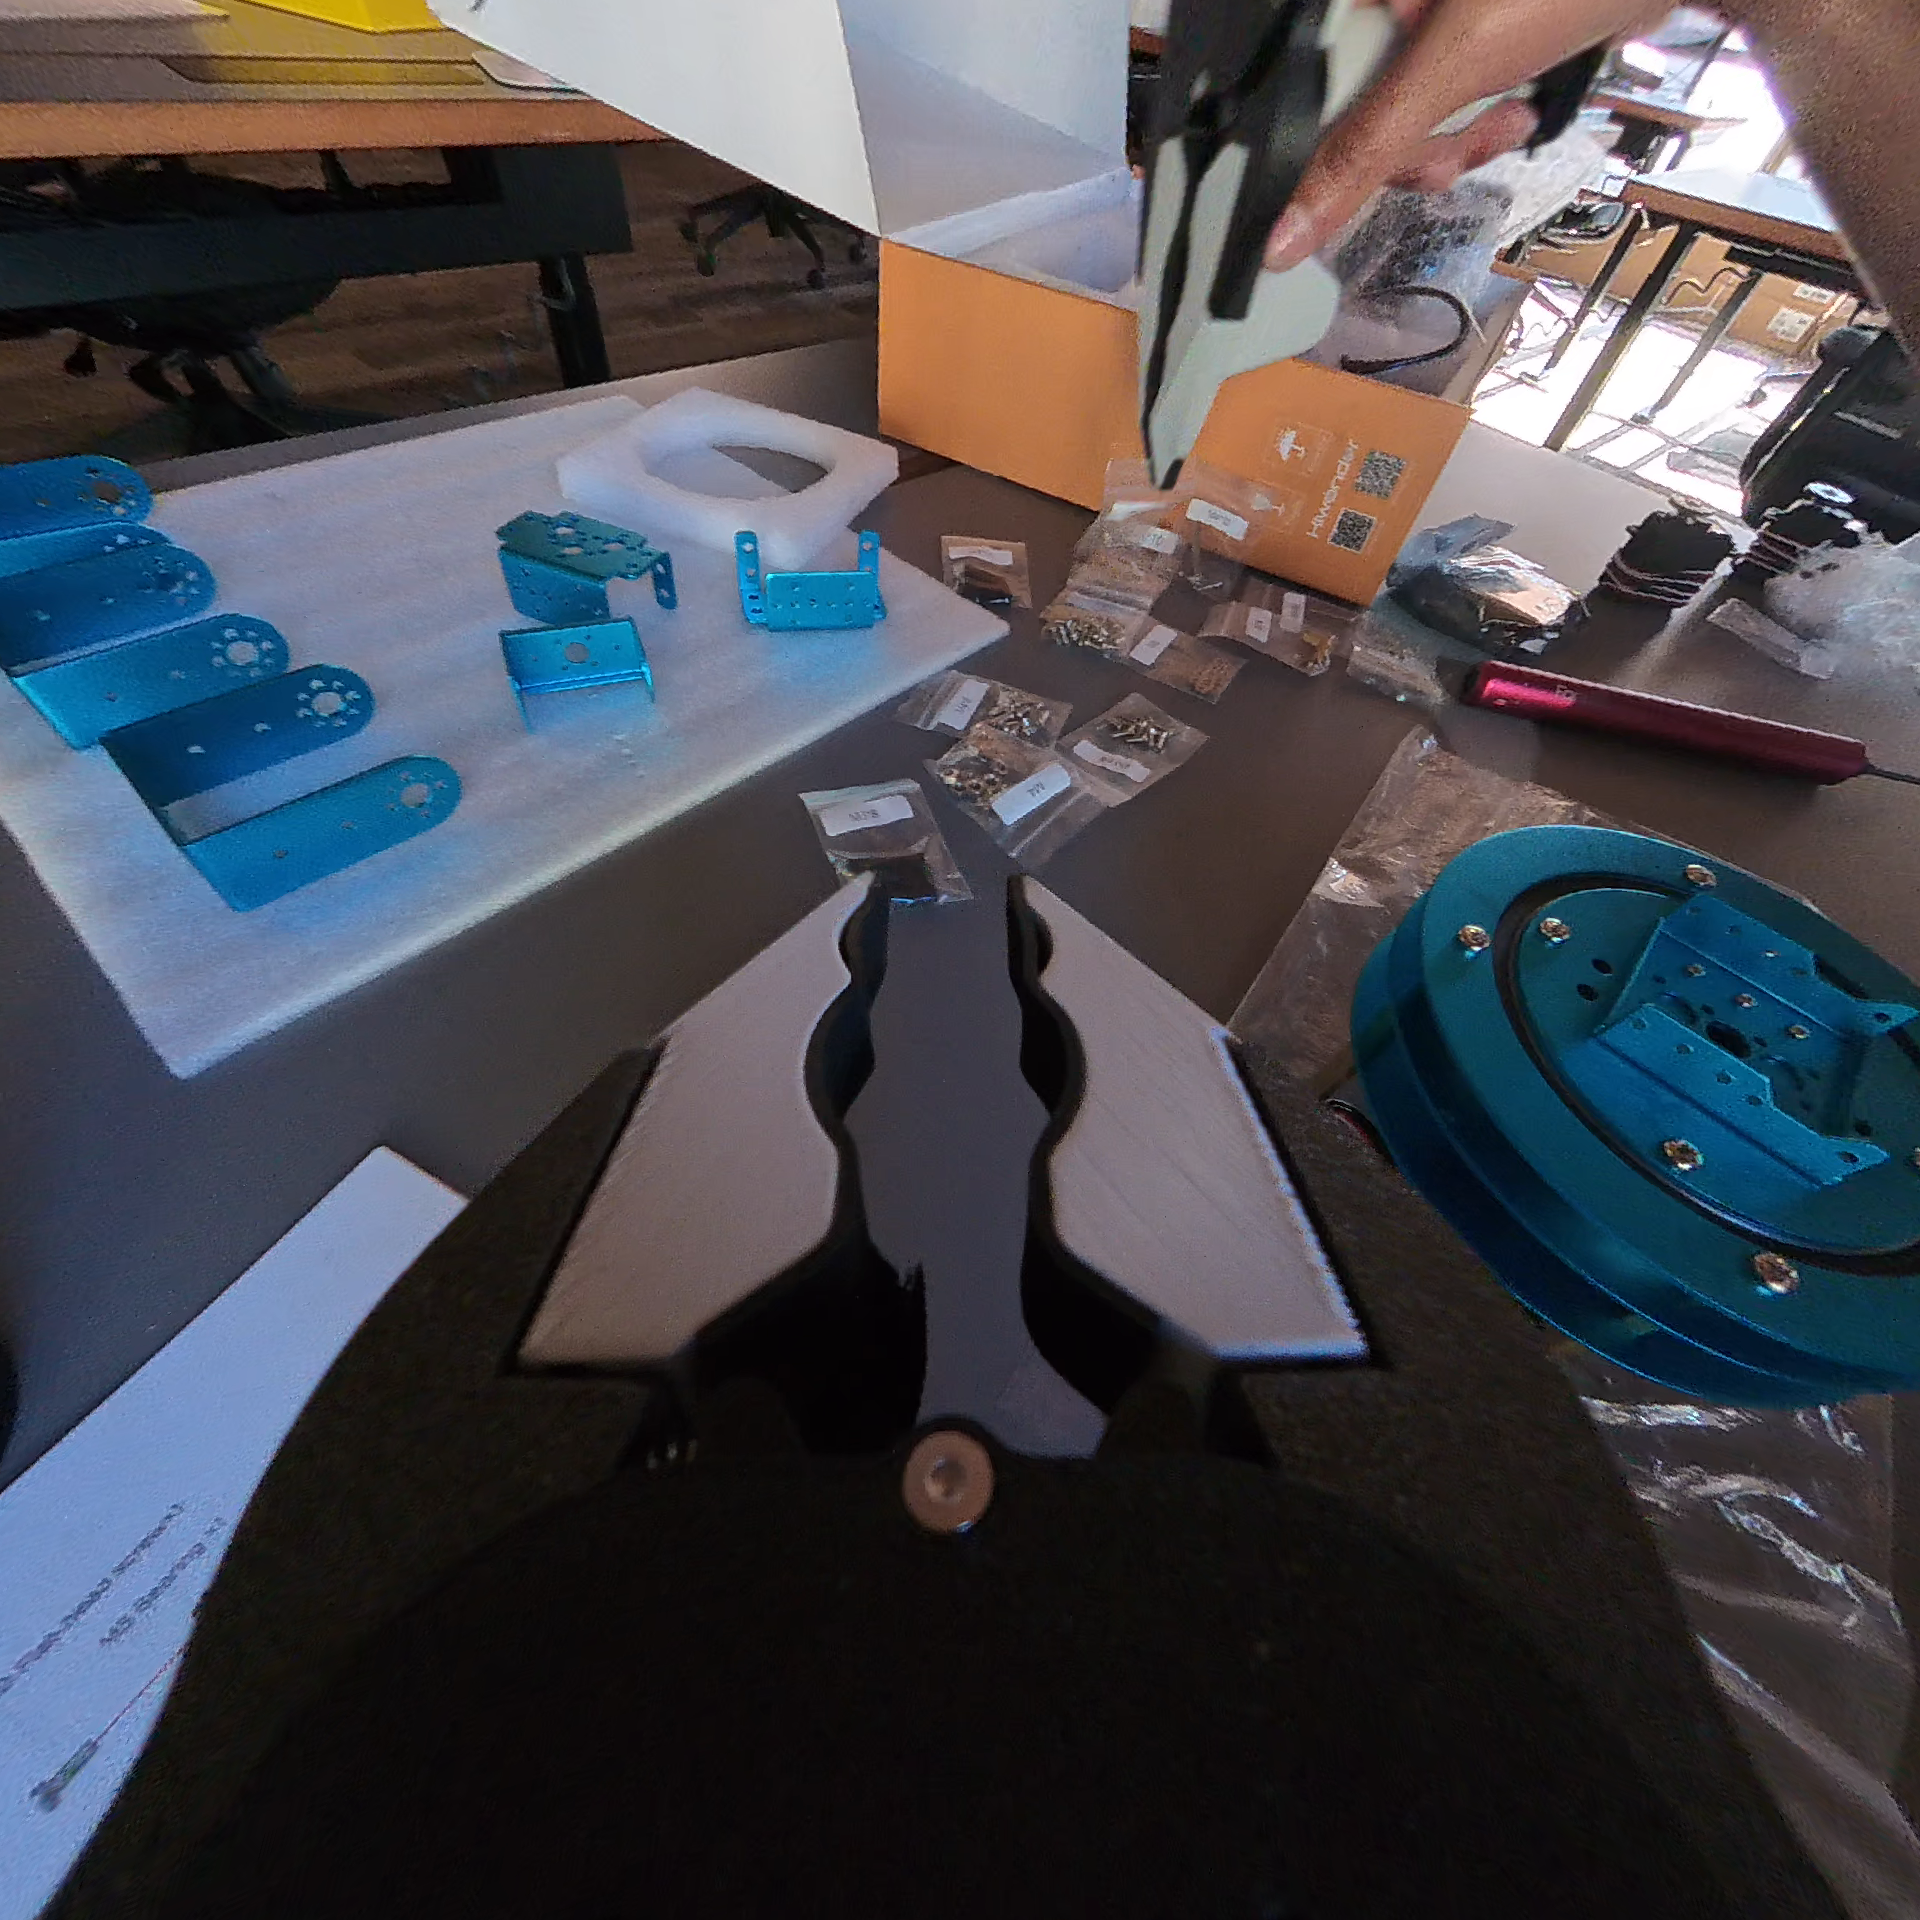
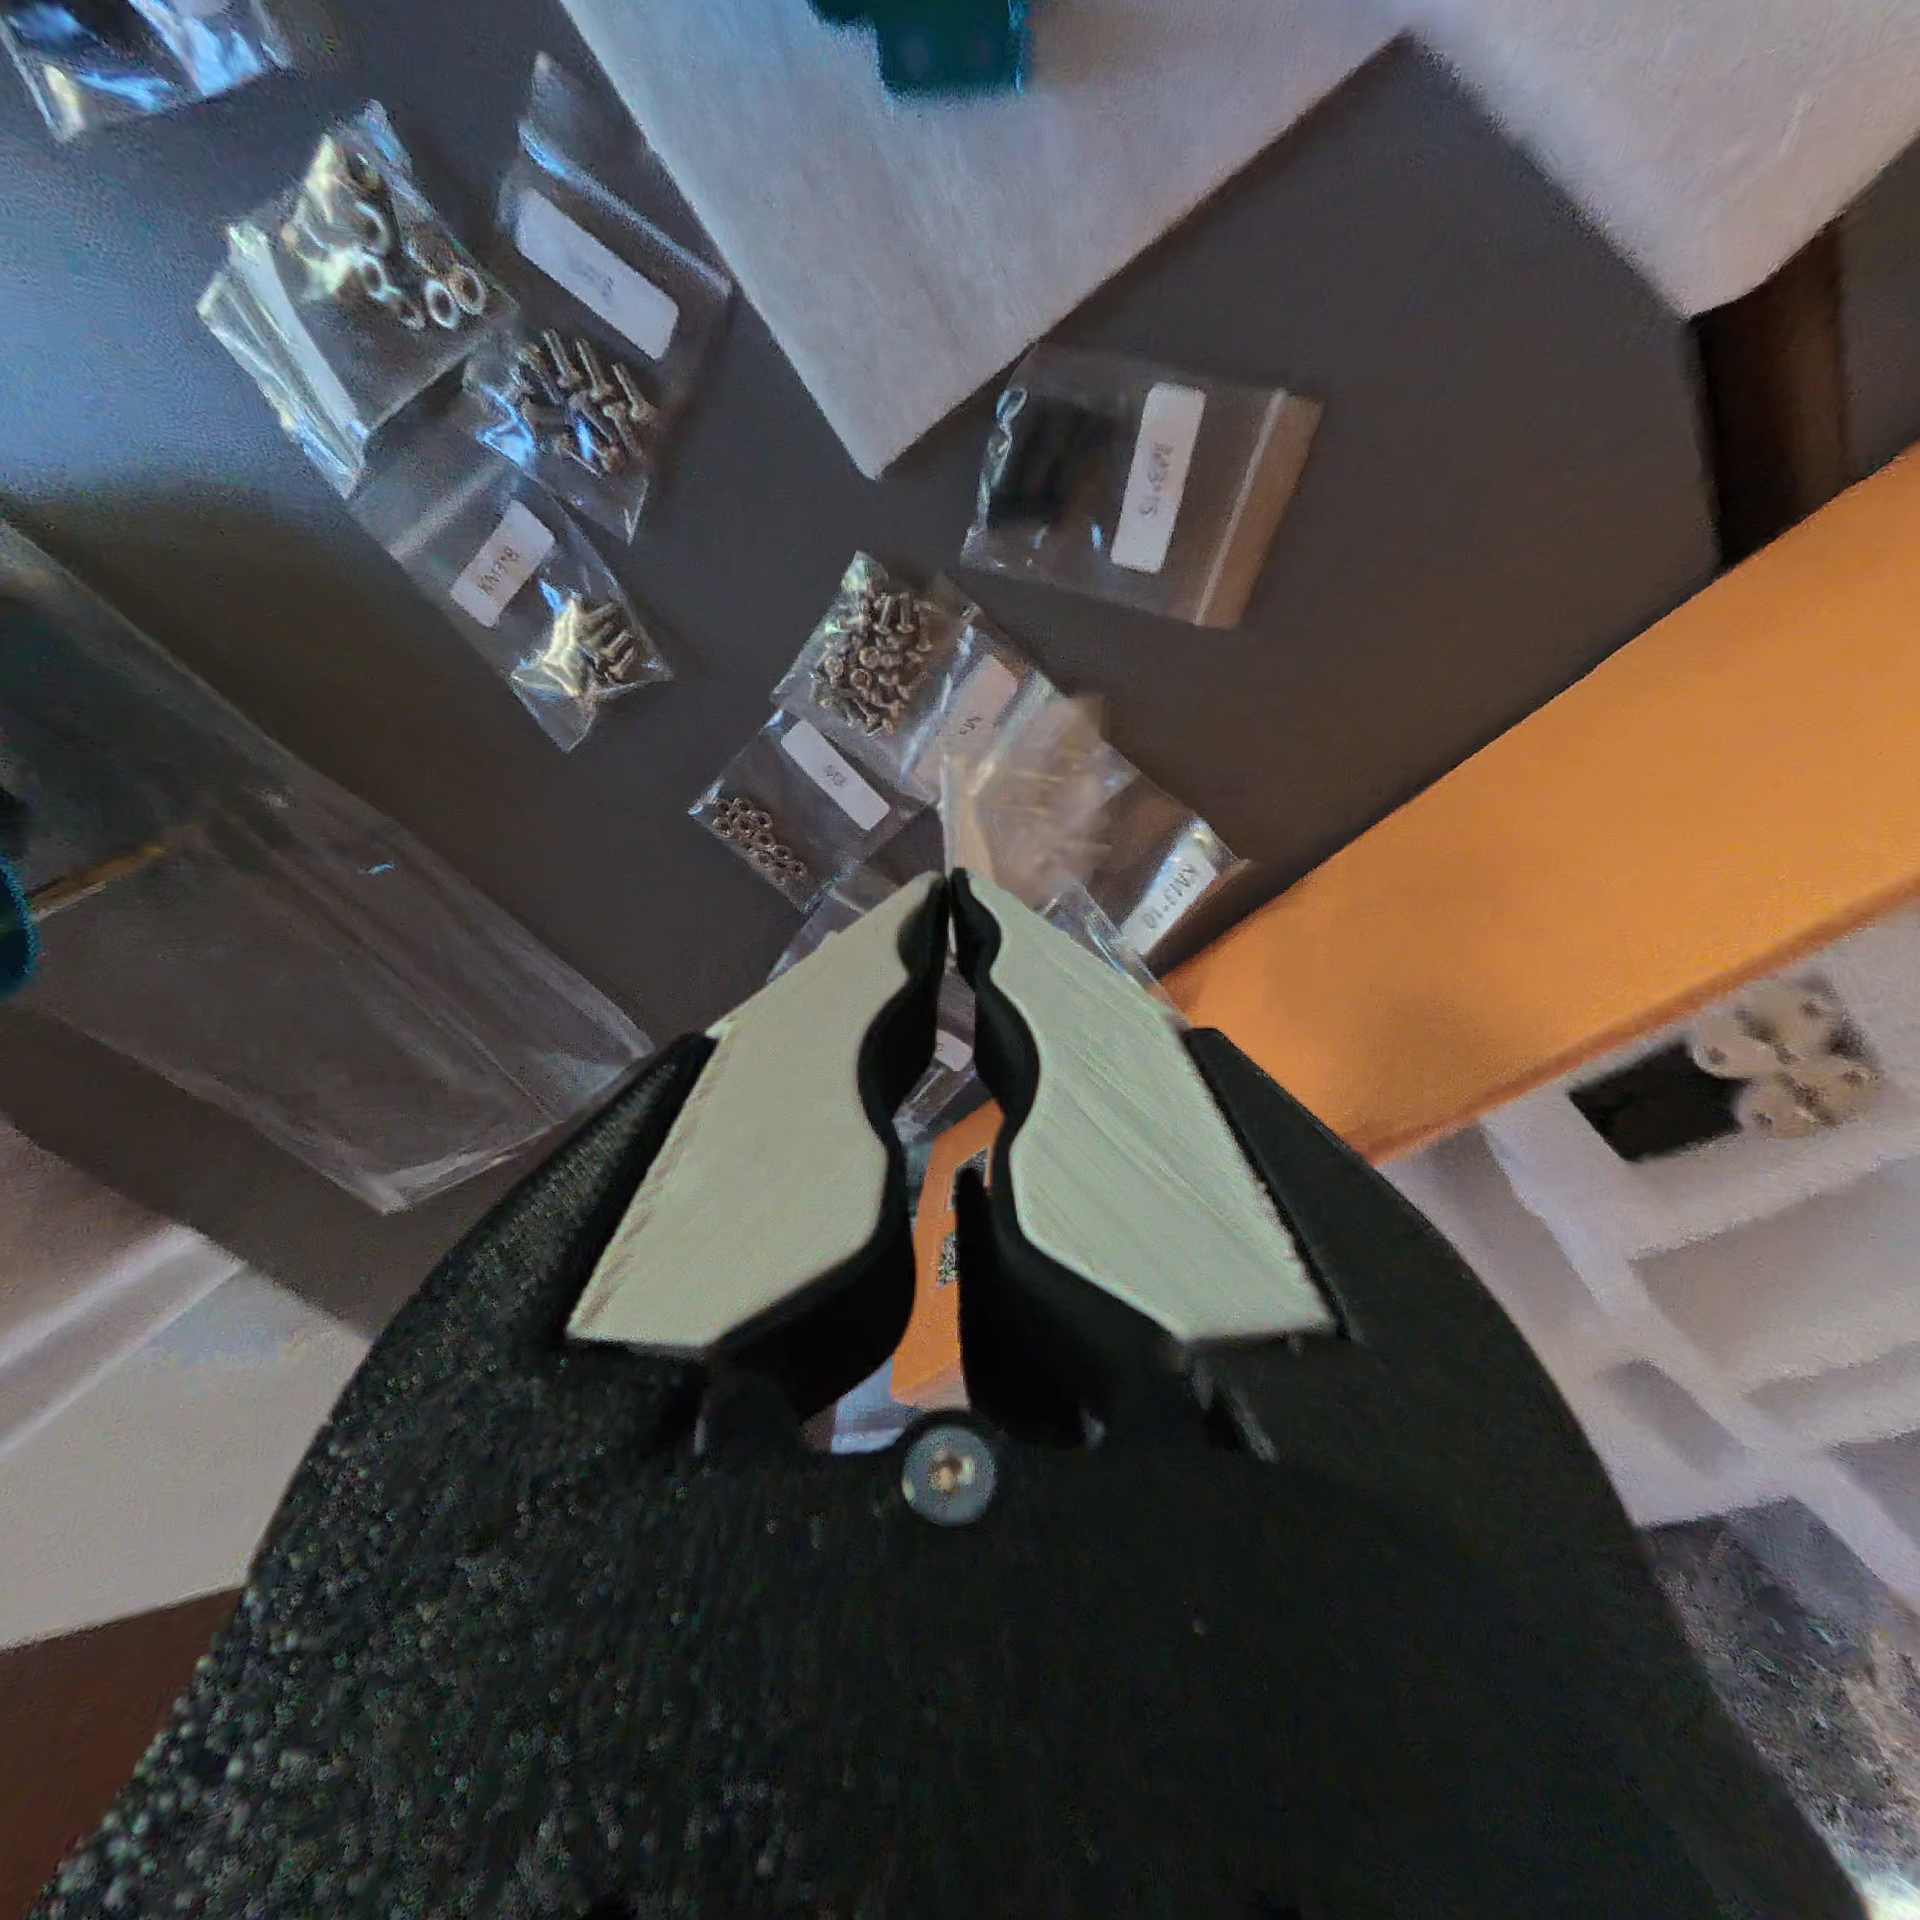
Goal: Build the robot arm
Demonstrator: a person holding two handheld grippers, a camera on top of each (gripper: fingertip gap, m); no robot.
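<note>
The left tool (image 1: 940, 883) hangs released, its scalloped black inner edges parted, low over the matte grey counter (image 1: 623, 935). Just beyond its tips lies a small clear bag (image 1: 883, 836) of dark hardware with a white label. Right of that bag sits a round blue anodised metal base (image 1: 1652, 1122), studded with brass screws, on crinkled clear plastic. Left of the bag, a white foam sheet (image 1: 436, 831) carries blue perforated brackets (image 1: 239, 727).

The right tool (image 2: 951, 881) is clenched, tips pinching a clear bag of thin pins (image 2: 1060, 821) beside the orange cardboard box (image 2: 1558, 831).
</note>
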